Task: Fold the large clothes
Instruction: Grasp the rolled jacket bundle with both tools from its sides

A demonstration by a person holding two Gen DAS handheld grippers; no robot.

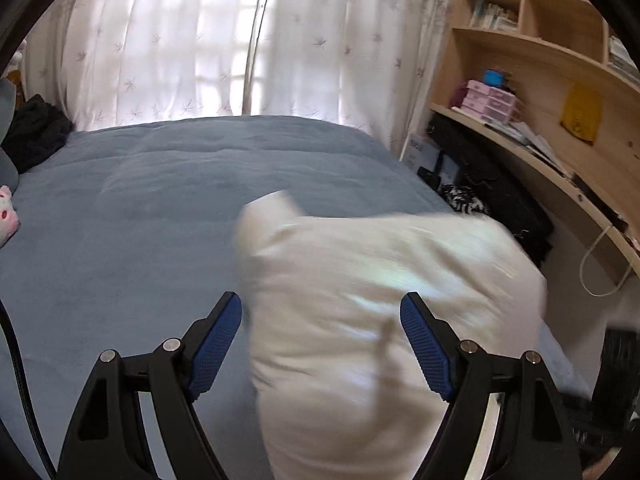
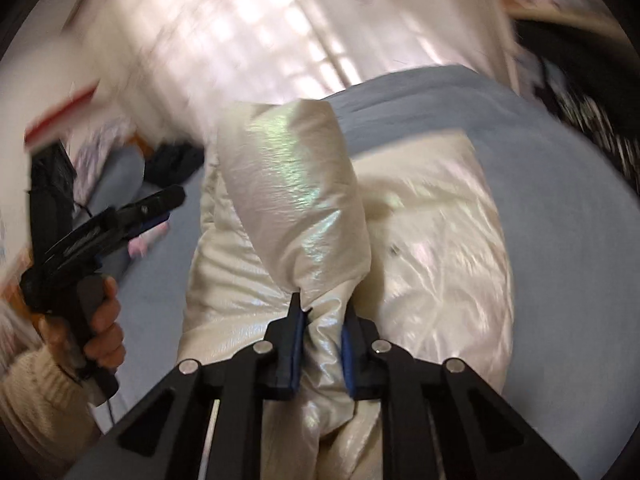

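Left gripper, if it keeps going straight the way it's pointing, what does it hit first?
Most likely the white jacket, which lies between and just ahead of the open left gripper. Beyond it is the blue bed. Depth is blurred, so this is a guess.

The jacket (image 1: 372, 320) lies on the bed (image 1: 160, 200), near its right edge, with one sleeve (image 2: 296, 184) lifted up over the rest of it. The right gripper (image 2: 320, 332) pinches the near end of that sleeve, and the left gripper (image 1: 320, 340) hangs above the jacket's left part with its jaws wide apart and nothing between them. Behind the bed hangs a curtain (image 1: 200, 40), to the right stand shelves (image 1: 540, 60), and a dark pile (image 1: 36, 132) sits at the bed's far left corner.
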